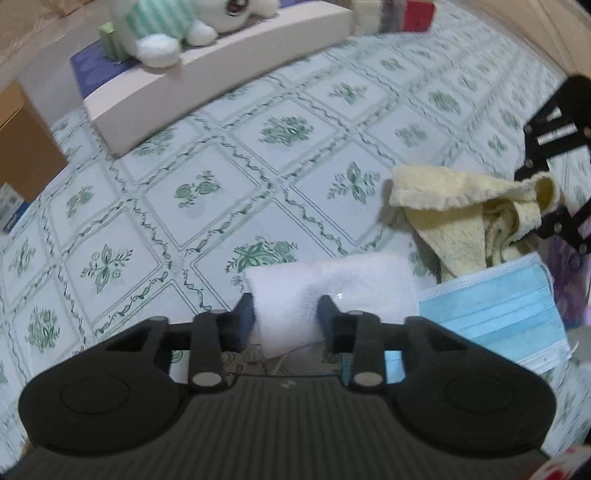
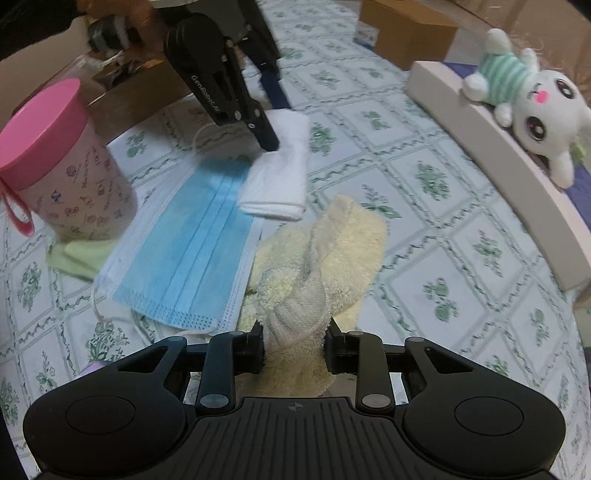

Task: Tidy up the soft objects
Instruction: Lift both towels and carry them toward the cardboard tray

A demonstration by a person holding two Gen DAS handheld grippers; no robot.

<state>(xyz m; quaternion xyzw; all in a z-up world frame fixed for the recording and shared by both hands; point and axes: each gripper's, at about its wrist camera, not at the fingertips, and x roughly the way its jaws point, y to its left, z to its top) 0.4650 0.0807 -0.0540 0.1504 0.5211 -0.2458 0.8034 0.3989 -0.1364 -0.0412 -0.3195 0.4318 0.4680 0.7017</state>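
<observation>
My left gripper (image 1: 286,314) is shut on a folded white cloth (image 1: 332,291); it also shows in the right wrist view (image 2: 269,122), gripping the white cloth (image 2: 280,173) at its far end. My right gripper (image 2: 295,343) is shut on a bunched pale yellow towel (image 2: 325,251); the yellow towel (image 1: 461,218) shows in the left wrist view beside the right gripper (image 1: 554,155). A blue face mask (image 2: 192,243) lies flat between the cloth and towel, also in the left wrist view (image 1: 495,317). A white plush bunny (image 2: 535,114) in a green striped shirt lies on a pale tray (image 2: 517,173).
A pink-lidded container (image 2: 62,166) stands at the left on a light green cloth (image 2: 77,254). Cardboard boxes (image 2: 406,33) sit at the back. The floral tablecloth (image 1: 207,206) covers the table. The plush (image 1: 177,33) and tray (image 1: 221,74) show at the far left.
</observation>
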